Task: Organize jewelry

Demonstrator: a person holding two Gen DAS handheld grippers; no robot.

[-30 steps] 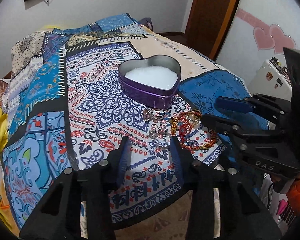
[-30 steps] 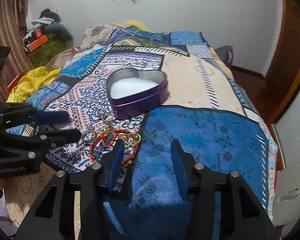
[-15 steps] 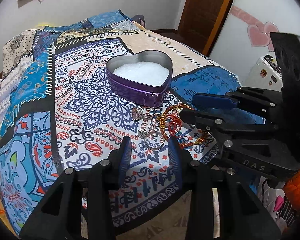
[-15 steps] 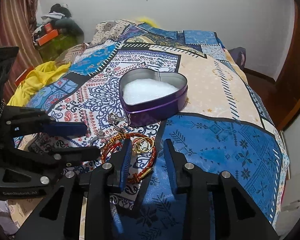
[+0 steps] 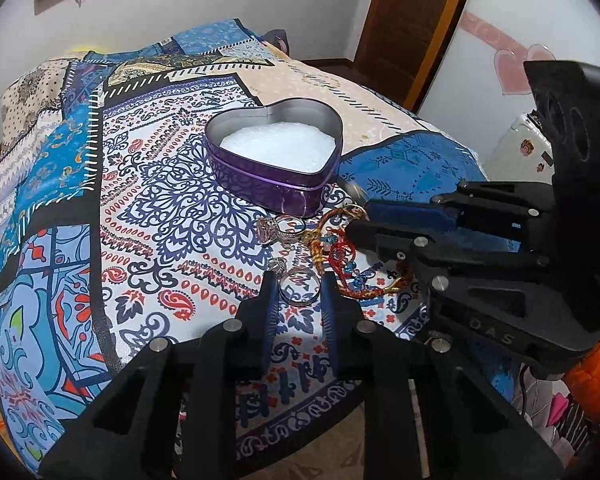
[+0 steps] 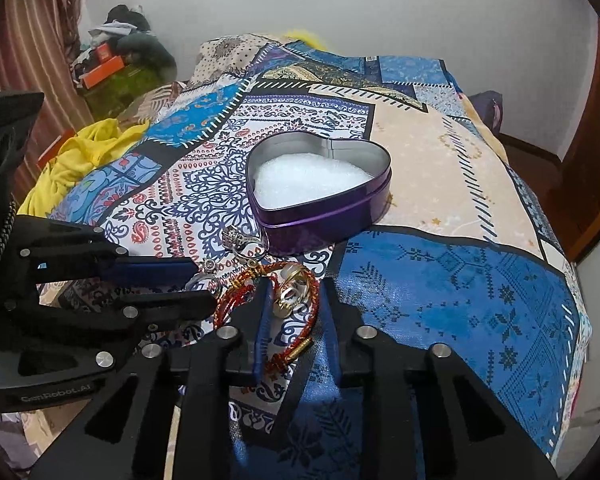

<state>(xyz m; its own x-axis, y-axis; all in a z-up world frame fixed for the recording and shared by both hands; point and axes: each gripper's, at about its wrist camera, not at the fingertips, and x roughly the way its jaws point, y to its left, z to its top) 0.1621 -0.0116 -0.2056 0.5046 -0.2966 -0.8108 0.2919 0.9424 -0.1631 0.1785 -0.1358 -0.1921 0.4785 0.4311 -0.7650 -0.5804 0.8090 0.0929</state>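
A purple heart-shaped tin (image 5: 276, 184) with white padding stands open on the patterned bedspread; it also shows in the right wrist view (image 6: 324, 216). In front of it lie a stone ring (image 5: 278, 229), a plain silver ring (image 5: 298, 288) and a red-and-gold braided bracelet (image 5: 342, 264). My left gripper (image 5: 296, 285) is open, its jaws on either side of the silver ring. My right gripper (image 6: 292, 294) is open around gold rings (image 6: 290, 292) lying inside the bracelet (image 6: 240, 292). The stone ring (image 6: 238, 238) lies by the tin.
The bedspread (image 5: 172, 208) ends just below the jewelry. A yellow cloth (image 6: 80, 152) lies at the bed's left side. A wooden door (image 5: 412, 20) and a white cabinet (image 5: 516, 148) stand to the right.
Both grippers moved forward and down to the jewelry. The left jaws now bracket the silver ring, the right jaws bracket the gold rings. Both jaws have narrowed.
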